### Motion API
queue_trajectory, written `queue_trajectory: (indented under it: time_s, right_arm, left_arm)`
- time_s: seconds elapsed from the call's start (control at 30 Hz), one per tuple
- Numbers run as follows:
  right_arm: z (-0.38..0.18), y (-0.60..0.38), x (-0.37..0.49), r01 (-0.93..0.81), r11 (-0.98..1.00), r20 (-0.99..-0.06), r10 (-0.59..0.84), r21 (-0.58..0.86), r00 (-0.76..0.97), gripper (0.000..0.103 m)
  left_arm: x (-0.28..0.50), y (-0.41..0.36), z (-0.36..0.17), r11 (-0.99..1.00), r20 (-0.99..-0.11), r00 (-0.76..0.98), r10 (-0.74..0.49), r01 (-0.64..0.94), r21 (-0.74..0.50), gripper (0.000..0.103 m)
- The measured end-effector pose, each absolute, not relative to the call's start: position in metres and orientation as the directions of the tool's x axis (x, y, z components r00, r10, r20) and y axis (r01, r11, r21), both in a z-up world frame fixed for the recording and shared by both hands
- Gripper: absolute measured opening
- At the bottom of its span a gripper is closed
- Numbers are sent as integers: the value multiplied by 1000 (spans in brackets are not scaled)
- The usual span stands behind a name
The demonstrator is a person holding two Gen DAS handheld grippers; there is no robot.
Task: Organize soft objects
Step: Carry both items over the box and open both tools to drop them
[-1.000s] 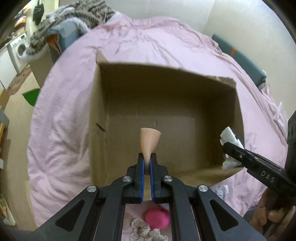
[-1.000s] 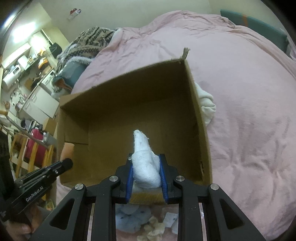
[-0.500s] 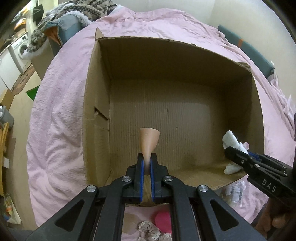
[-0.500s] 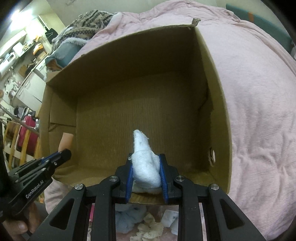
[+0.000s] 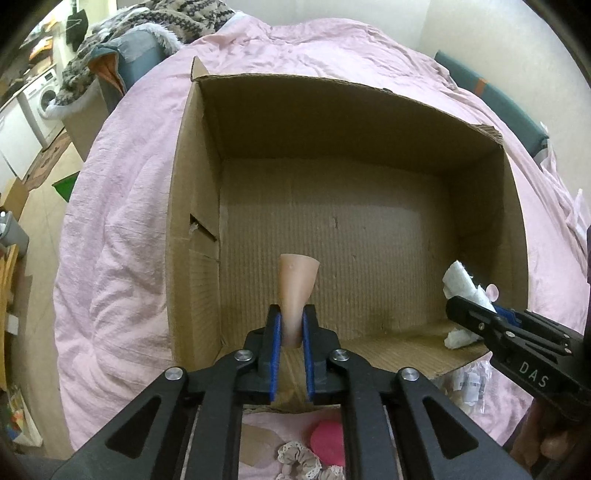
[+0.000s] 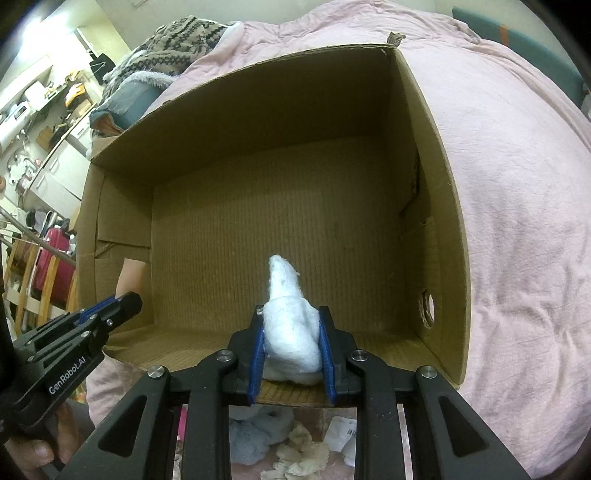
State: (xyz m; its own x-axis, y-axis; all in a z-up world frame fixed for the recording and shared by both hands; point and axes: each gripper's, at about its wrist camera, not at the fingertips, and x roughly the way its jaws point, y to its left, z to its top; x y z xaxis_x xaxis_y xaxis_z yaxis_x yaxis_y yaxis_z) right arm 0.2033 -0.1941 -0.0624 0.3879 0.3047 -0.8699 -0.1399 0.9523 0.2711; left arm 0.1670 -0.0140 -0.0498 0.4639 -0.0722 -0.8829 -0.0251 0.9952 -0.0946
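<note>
An open cardboard box (image 5: 332,122) lies on a pink bedcover, with nothing on its floor. My left gripper (image 5: 292,321) hovers over the near left part of the box. A beige cone-shaped soft piece (image 5: 297,284) stands upright between its blue pads; the jaws are opening, with the pads still touching it. In the right wrist view my right gripper (image 6: 291,314) is shut on a white fluffy wad (image 6: 286,295) above the box's (image 6: 295,110) near edge. Each gripper shows in the other's view: the right gripper (image 5: 465,314) at the right, the left gripper (image 6: 125,301) at the left.
The pink bedcover (image 5: 118,221) surrounds the box. In front of the box lie a pink round pad (image 5: 327,446), a lace scrunchie (image 5: 299,458), a grey fluffy item (image 6: 251,439) and plastic packets (image 5: 469,384). A pile of knitwear (image 5: 155,22) sits at the far left.
Both grippers came closer to the box and now hang over its near edge. The left jaws have parted slightly around the beige piece. The right grip is unchanged.
</note>
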Motion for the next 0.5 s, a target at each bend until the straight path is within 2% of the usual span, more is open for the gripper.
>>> queue_trajectory:
  time_s: [0.4, 0.5]
  right_arm:
    - [-61, -204, 203, -114, 944, -856, 328, 308, 400, 28]
    - [-55, -209, 203, -106, 940, -839, 337, 324, 427, 32]
  left_arm:
    - [163, -18, -41, 997, -866, 494, -75, 9, -81, 21]
    - [161, -20, -36, 997, -857, 510, -71, 21, -70, 32]
